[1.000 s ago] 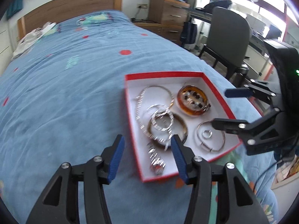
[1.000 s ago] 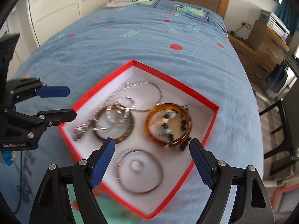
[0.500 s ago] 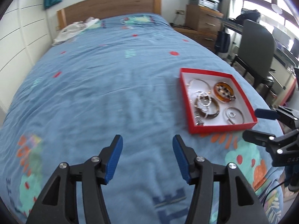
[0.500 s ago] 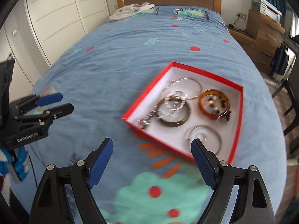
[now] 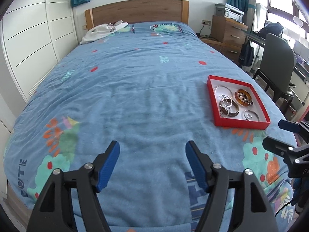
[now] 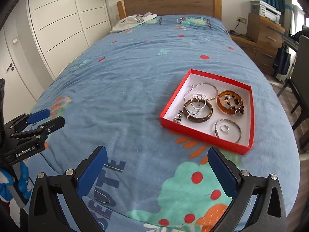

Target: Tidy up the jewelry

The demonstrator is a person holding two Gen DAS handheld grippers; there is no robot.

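Observation:
A red box [image 6: 168,118] with a white inside lies on the blue bedspread; it also shows in the left wrist view [image 5: 239,124]. It holds an amber bangle [image 6: 229,102], a dark bangle [image 6: 198,112], a thin silver bangle [image 6: 228,130] with a small ring [image 6: 224,128] inside it, and silver chains [image 6: 200,96]. My left gripper [image 5: 152,165] is open and empty, well back from the box near the foot of the bed. My right gripper [image 6: 157,171] is open and empty, in front of the box.
The bed has a wooden headboard [image 5: 135,11] with white clothing [image 5: 104,31] by it. White wardrobe doors [image 6: 63,23] line the left side. A dresser [image 5: 227,31] and a grey chair [image 5: 278,65] stand to the right of the bed.
Both grippers have pulled back and up from just above the box, which now looks far smaller. Both stay open and empty. The box and jewelry have not moved.

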